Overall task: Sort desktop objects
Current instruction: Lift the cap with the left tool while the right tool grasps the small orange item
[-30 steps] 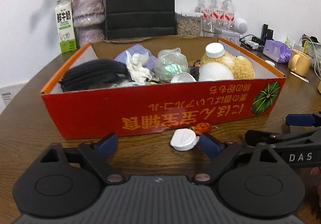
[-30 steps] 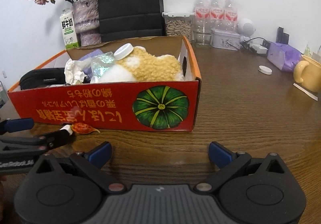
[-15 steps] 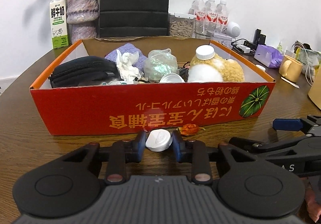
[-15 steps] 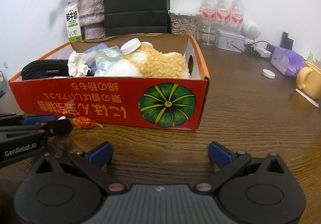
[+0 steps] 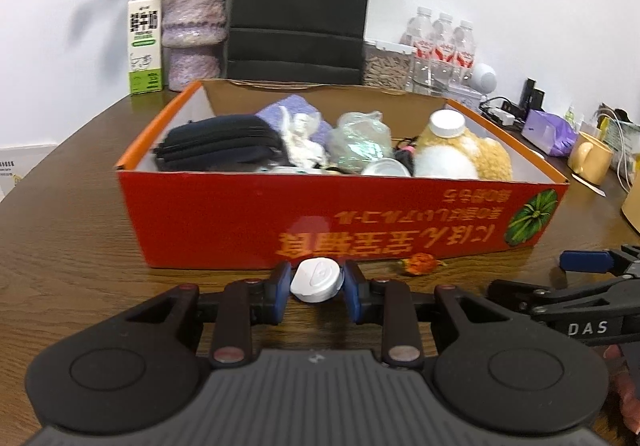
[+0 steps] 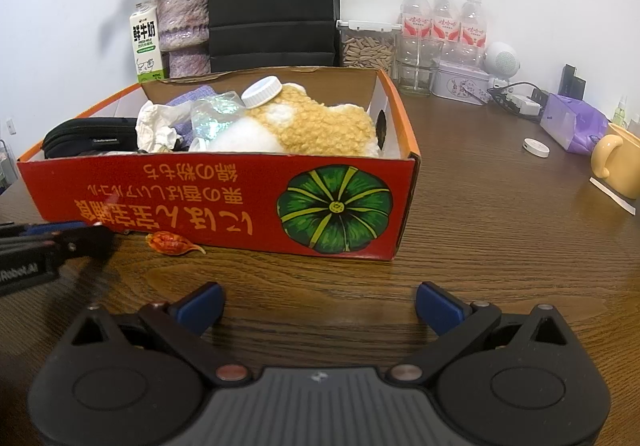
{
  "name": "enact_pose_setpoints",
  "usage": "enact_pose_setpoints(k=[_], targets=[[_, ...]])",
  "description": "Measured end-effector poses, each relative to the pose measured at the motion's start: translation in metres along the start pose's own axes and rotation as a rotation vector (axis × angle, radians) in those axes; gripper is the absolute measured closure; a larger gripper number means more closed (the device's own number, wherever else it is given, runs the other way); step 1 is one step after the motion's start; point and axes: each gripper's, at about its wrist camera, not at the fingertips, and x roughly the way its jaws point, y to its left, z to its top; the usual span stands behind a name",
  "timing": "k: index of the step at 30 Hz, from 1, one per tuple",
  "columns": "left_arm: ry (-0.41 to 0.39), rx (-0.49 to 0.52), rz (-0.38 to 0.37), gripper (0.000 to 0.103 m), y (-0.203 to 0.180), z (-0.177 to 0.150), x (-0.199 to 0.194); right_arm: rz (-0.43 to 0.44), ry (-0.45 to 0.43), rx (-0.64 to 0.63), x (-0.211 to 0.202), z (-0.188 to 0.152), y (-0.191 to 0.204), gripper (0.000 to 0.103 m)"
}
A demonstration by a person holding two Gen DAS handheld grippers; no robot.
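My left gripper point(image 5: 315, 282) is shut on a small white round cap point(image 5: 317, 280) and holds it just in front of the red cardboard box point(image 5: 224, 222). The box holds a black pouch point(image 5: 216, 148), crumpled paper, a foil bag, a white-capped bottle and a tan plush toy point(image 5: 476, 158). A small orange-red wrapper point(image 5: 418, 265) lies on the table by the box front; it also shows in the right wrist view point(image 6: 170, 243). My right gripper point(image 6: 318, 306) is open and empty above bare table, in front of the box's right end point(image 6: 336, 206).
Behind the box stand a milk carton point(image 5: 145, 42), a vase of dried flowers point(image 5: 194, 30), a black paper bag point(image 5: 300, 10), a seed jar and water bottles point(image 6: 442, 26). To the right are a purple tissue pack point(image 6: 572, 124), a yellow mug point(image 6: 618, 166) and a white disc point(image 6: 536, 147).
My left gripper closed on the white cap and lifted it off the table, moving up and closer toward the box. The right gripper stayed open, shifting slightly.
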Motion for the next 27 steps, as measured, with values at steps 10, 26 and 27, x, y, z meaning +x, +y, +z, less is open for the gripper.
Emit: enact_pose_setpoints(k=[10,26,27], targets=[[-0.006,-0.031,0.006,0.075,0.026,0.001,-0.004,0.068,-0.004,-0.032,0.007,0.008,0.048,0.004],[-0.012,-0.042,0.015,0.075,0.041,0.0,-0.008,0.044,-0.039,0.069,0.011,0.019,0.078,0.065],[-0.012,-0.042,0.014,0.074,0.04,0.0,-0.008,0.058,-0.04,0.075,0.01,0.019,0.077,0.065]])
